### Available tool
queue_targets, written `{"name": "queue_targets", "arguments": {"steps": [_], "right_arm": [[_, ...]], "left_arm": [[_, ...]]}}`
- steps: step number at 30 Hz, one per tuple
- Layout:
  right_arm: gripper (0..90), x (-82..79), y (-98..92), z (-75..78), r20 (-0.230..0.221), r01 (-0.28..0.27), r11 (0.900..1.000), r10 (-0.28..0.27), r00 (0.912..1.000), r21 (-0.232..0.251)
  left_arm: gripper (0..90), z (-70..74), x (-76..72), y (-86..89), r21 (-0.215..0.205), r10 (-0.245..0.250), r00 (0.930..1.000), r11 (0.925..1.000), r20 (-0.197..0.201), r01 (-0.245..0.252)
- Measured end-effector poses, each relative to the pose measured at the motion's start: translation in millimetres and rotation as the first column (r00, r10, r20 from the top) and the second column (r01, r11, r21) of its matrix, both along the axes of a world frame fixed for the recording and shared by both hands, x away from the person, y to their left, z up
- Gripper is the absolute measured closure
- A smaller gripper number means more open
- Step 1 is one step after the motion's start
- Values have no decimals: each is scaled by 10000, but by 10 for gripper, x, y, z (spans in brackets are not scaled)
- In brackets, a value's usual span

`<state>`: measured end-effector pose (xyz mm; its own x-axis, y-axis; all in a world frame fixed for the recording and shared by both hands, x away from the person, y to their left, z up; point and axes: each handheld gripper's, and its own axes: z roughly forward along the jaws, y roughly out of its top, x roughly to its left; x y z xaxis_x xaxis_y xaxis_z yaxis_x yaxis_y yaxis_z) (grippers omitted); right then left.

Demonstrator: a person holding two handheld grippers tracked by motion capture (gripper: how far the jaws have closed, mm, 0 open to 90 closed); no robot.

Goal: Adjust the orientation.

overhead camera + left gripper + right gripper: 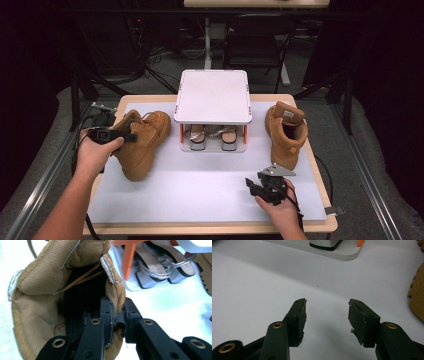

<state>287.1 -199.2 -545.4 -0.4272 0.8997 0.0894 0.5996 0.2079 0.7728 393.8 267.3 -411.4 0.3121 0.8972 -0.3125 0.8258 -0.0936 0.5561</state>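
Note:
A tan boot (142, 145) stands on the left of the white mat (200, 190), toe toward the person. My left gripper (131, 136) is shut on its collar; in the left gripper view the jaws (117, 307) pinch the padded rim of the boot (37, 290), one inside the opening and one outside. A second tan boot (286, 132) stands at the right. My right gripper (250, 184) rests low near the front edge, in front of that boot. Its jaws (327, 312) stand open over bare mat with nothing between them.
A white two-level shoe rack (212, 95) stands at the back centre, with a pair of sandals (212, 134) on its lower shelf. The sandals (155, 267) lie just beyond the held boot. The right boot's ribbed sole edge (418, 300) is close to the right jaw.

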Motion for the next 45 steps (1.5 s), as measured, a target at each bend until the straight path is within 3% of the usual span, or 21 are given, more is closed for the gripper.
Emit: {"name": "queue_targets", "arguments": {"steps": [3, 5, 12, 18, 23, 28, 34, 37, 45], "right_arm": [[482, 5, 6, -12, -54, -8, 10000, 8, 10000, -3], [482, 4, 3, -12, -74, 6, 10000, -6, 10000, 3], [483, 4, -31, -4, -59, 57, 10000, -56, 10000, 60], [483, 4, -17, -4, -36, 32, 10000, -32, 10000, -12], [482, 2, -25, 0, -51, 62, 10000, -62, 10000, 60], [482, 4, -26, 0, -53, 72, 10000, -72, 10000, 39], [481, 12, -38, 14, 23, 123, 9998, -123, 9999, -129], [479, 12, -46, 50, 178, 262, 9985, -253, 9995, -490], [472, 51, -67, 132, -788, 462, 9950, -532, 9955, -885]], "left_arm": [[807, -29, 105, -95, -405, -246, 9994, 9989, -260, 235], [805, -34, 128, -131, -424, -299, 9992, 9987, -275, 287], [800, -72, 180, -354, -63, -566, 9973, 9984, -465, 563], [797, -93, 201, -418, -18, -719, 9961, 9974, -520, 719], [788, -171, 195, -434, -235, -972, 9925, 9951, -740, 957], [778, -178, 173, -471, -5, -1039, 9921, 9946, -709, 1041], [727, -187, 171, -511, 20, -1259, 9877, 9919, -932, 1267], [703, -178, 162, -542, 158, -1216, 9881, 9922, -940, 1236], [627, -91, 111, -507, 203, -1086, 9906, 9937, -832, 1106]]}}
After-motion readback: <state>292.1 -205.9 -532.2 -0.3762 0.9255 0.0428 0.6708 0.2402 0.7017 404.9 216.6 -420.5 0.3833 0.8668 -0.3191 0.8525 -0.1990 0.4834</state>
